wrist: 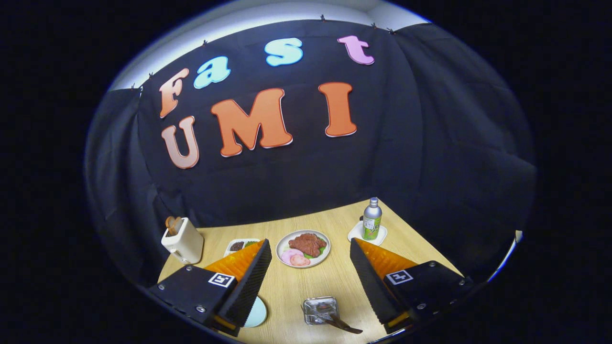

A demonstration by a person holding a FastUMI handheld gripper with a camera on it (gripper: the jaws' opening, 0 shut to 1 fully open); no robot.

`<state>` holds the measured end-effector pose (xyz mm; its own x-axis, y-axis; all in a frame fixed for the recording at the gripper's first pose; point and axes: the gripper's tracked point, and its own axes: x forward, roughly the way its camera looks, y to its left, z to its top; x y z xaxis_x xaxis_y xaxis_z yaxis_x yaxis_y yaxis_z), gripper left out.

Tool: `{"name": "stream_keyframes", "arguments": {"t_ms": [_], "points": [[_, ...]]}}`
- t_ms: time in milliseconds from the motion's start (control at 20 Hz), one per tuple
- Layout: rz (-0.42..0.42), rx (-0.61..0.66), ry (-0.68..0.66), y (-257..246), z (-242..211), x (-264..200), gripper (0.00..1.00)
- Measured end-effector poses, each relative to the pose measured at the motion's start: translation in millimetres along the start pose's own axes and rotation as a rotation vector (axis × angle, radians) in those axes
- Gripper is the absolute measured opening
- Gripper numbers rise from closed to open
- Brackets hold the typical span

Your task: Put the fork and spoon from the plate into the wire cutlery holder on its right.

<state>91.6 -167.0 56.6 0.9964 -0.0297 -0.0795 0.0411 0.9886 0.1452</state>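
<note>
Gripper (pixel 306 267) fingers spread wide, empty, above the wooden table (pixel 291 291). Wire cutlery holder (pixel 320 309) sits between them, near their bases, a dark utensil (pixel 342 325) leaning out. Pale plate (pixel 258 313) partly hidden behind left finger. Beyond: food plate (pixel 303 248), toaster (pixel 183 241), bottle (pixel 372 219).

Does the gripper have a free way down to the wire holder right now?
Probably yes. The gripper is open and the wire holder sits on the table between its fingers, nothing over it. A dark-handled utensil already pokes out of it.
</note>
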Motion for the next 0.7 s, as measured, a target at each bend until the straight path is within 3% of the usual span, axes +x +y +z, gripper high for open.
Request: {"name": "stream_keyframes", "arguments": {"t_ms": [100,300,700], "points": [[0.016,0.029,-0.056,2.8,6.1,-11.2,0.99],[-0.029,0.038,-0.123,-5.3,6.6,-25.7,0.98],[0.008,0.067,-0.203,-5.4,14.6,-48.5,0.98]]}}
